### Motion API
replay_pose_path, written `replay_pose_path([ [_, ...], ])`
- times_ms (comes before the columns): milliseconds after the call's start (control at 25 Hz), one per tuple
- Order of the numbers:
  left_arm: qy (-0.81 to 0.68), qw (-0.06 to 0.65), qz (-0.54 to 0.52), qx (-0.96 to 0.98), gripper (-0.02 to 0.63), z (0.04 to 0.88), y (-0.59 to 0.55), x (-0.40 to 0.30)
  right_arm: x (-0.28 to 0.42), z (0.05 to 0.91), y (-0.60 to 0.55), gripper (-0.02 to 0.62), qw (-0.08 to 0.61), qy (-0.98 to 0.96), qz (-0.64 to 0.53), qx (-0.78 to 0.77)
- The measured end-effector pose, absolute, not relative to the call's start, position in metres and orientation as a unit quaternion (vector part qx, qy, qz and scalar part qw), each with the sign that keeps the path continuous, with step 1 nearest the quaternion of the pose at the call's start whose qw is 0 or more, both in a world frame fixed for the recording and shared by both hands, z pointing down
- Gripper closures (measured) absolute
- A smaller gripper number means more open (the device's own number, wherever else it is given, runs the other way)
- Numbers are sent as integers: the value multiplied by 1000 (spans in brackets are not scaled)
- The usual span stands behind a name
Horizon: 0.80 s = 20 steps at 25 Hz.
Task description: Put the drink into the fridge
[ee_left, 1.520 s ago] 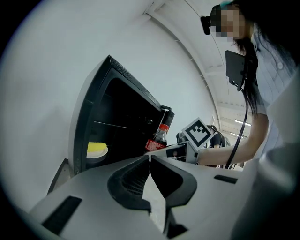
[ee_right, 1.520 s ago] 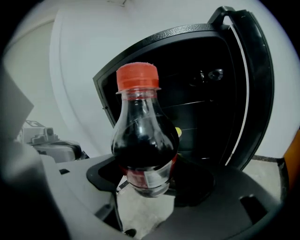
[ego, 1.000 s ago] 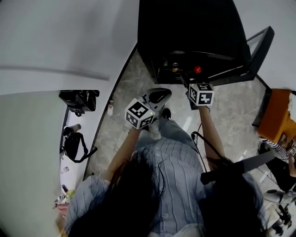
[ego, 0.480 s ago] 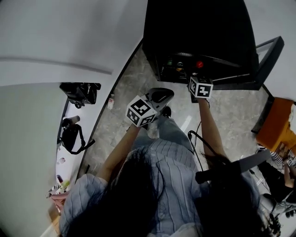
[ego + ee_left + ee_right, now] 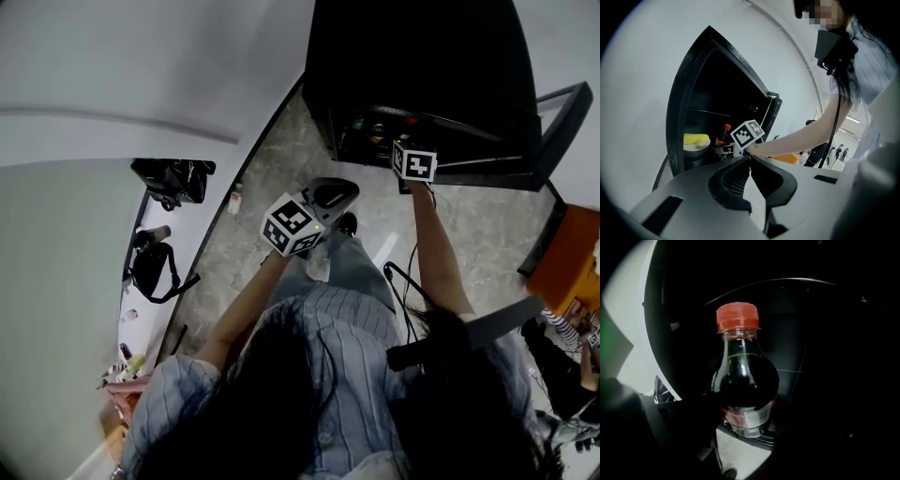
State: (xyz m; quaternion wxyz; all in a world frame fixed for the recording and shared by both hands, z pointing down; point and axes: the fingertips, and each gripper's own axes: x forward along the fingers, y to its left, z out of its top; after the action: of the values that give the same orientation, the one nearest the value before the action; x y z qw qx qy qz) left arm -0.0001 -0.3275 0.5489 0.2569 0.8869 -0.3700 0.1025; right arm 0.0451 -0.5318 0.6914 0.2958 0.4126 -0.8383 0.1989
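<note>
1. Black bags lie far left by the wall, well apart from the work.
2. Next comes the left gripper, which hovers over the floor in front of the person. Its jaws are together with nothing between them, and it looks idle.
3. Further right, the right gripper reaches into the mouth of the fridge. It is clamped on the lower body of the bottle, which stands upright with a red cap and dark drink inside.
4. From the left gripper view, the bottle sits at the front of a lower shelf, just beside a bowl with something yellow in it. I cannot tell whether its base rests on the shelf. The right gripper view shows pale floor just below it, so it seems to be at the threshold.
5. At the far right, the door stands open.
6. To my eye the carrying is done and the drink is at the opening. What is left is to set it down further in, let go and draw the gripper out. The door likely needs shutting too.
</note>
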Motion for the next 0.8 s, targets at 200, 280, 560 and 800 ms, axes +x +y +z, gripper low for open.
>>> replay_pose_path([
  [200, -367, 257, 101, 888, 598, 550, -332, 2, 46, 699, -538, 290, 301, -832, 204, 419],
  [280, -367, 258, 100, 888, 599, 550, -332, 2, 46, 701, -538, 290, 302, -832, 205, 419],
  [560, -368, 259, 101, 887, 599, 551, -334, 2, 47, 701, -541, 290, 269, -838, 197, 432],
  [800, -366, 259, 103, 888, 599, 551, -331, 1, 43, 700, -545, 290, 256, -847, 172, 433],
])
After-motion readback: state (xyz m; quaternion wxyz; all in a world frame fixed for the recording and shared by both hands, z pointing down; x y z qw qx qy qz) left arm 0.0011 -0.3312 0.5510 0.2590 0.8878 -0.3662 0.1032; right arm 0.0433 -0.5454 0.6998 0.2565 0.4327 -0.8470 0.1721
